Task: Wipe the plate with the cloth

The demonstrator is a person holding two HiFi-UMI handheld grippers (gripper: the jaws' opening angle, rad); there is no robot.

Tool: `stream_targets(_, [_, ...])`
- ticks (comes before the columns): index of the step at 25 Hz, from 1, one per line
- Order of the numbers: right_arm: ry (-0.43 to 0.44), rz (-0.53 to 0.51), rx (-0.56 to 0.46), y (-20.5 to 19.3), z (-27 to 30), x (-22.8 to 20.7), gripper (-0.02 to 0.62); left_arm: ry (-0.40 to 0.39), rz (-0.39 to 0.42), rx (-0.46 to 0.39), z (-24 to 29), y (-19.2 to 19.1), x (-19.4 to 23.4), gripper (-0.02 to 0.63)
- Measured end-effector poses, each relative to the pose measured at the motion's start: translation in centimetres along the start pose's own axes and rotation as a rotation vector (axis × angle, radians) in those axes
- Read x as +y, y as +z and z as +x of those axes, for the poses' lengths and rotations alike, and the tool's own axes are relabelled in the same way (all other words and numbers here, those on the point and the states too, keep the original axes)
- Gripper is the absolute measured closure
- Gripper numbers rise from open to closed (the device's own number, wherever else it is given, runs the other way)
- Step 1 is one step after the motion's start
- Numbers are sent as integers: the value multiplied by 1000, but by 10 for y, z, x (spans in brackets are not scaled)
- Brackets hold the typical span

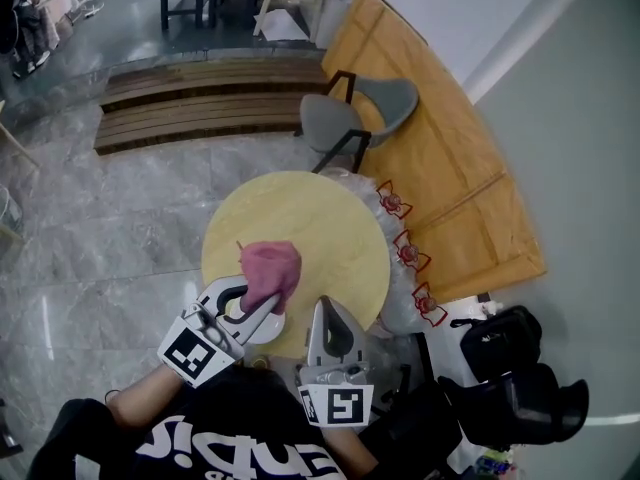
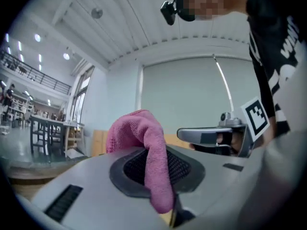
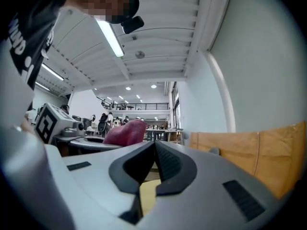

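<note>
A pink cloth (image 1: 270,268) hangs bunched from my left gripper (image 1: 262,303), whose jaws are shut on it above the near edge of a round yellow table (image 1: 320,218). In the left gripper view the cloth (image 2: 144,138) drapes over the closed jaws. A white plate (image 1: 268,330) shows partly beneath that gripper, mostly hidden by it. My right gripper (image 1: 328,310) is just right of the plate, jaws shut with nothing between them (image 3: 154,145). From the right gripper view the cloth (image 3: 125,132) is off to the left.
A grey chair (image 1: 365,108) stands past the table's far side. A large wooden board (image 1: 440,158) lies on the right, with clear bags with red print (image 1: 405,253) beside the table. Black bags (image 1: 500,348) sit at lower right, wooden slats (image 1: 200,103) on the floor beyond.
</note>
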State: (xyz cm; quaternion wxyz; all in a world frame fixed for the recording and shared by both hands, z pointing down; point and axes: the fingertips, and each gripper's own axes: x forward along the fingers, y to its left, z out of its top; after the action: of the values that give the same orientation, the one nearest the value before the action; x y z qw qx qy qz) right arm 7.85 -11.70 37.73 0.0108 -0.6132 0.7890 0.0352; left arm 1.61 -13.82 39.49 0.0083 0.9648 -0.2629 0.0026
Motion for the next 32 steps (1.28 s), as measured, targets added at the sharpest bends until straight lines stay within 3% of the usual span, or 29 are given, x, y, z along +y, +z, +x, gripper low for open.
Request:
stream_targets(5, [-27, 2, 6, -10, -4, 3, 574, 74, 3, -33, -5, -8, -1, 543])
stream_targets(32, [-20, 55, 47, -25, -7, 13, 574, 93, 27, -3, -13, -15, -4, 543])
